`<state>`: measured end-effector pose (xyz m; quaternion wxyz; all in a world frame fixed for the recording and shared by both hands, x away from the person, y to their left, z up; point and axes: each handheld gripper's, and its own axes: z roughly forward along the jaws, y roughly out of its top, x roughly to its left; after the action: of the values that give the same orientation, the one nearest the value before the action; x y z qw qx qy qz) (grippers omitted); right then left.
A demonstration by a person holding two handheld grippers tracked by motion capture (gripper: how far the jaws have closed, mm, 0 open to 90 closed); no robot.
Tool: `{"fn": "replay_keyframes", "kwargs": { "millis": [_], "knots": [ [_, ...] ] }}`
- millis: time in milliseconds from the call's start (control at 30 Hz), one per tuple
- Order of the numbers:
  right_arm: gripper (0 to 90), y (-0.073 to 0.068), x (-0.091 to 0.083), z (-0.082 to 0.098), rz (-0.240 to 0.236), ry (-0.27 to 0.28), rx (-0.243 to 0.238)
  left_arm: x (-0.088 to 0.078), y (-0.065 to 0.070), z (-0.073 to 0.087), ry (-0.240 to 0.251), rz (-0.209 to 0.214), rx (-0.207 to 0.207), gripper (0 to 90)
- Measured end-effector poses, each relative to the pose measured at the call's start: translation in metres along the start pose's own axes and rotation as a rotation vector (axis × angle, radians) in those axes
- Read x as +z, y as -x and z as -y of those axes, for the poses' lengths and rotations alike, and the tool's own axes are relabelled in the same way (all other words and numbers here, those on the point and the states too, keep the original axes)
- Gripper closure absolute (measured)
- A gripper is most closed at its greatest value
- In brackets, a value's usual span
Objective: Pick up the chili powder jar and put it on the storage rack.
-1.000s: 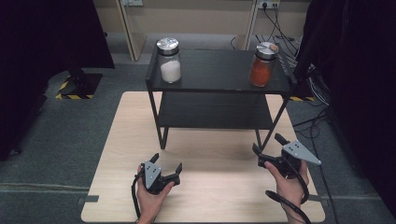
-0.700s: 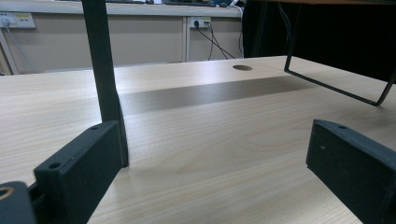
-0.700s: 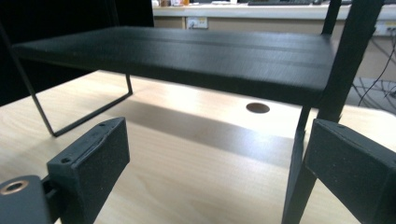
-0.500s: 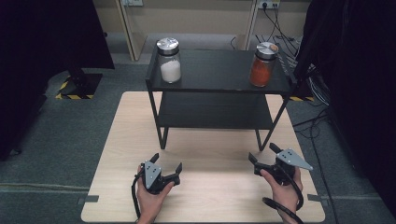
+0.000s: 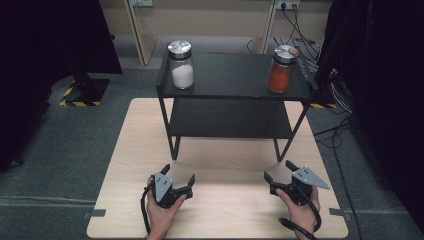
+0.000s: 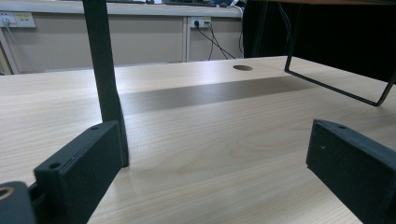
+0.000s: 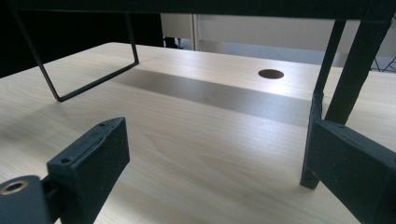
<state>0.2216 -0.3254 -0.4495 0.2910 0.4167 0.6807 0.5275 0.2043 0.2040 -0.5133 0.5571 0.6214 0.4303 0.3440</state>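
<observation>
Looks like the very start: nothing picked up yet. Left tongs (image 5: 178,176) wide open, holding nothing, low over the near edge of the worktop (image 5: 225,210). Right tongs (image 5: 280,171) wide open too, holding nothing, near the right front of the worktop. Probably getting ready to reach for a jar.

Black shelf rack (image 5: 232,80) standing on the far half of the worktop. White jar (image 5: 181,65) on the top shelf at the far left. Orange jar (image 5: 282,69) on the top shelf at the far right. Both jars upright, lids on, well apart from each other. Both high up and far from the tongs.

Next move likely needs lifting up and forward, above the shelf edge, with tongs kept open around a jar. From the left tongs, a rack leg (image 6: 105,79) just ahead.
</observation>
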Motion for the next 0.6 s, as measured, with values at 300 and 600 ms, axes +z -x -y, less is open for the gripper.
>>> {"fn": "replay_keyframes", "kwargs": {
  "millis": [300, 600],
  "knots": [
    [6.1, -0.003, 0.002, 0.015, -0.012, -0.039, 0.01, 0.0, 0.0, 0.0, -0.001, 0.0, -0.002, 3.0],
    [6.1, -0.004, 0.002, 0.029, -0.024, -0.065, 0.032, 0.0, 0.0, 0.0, -0.001, 0.0, -0.001, 3.0]
  ]
}}
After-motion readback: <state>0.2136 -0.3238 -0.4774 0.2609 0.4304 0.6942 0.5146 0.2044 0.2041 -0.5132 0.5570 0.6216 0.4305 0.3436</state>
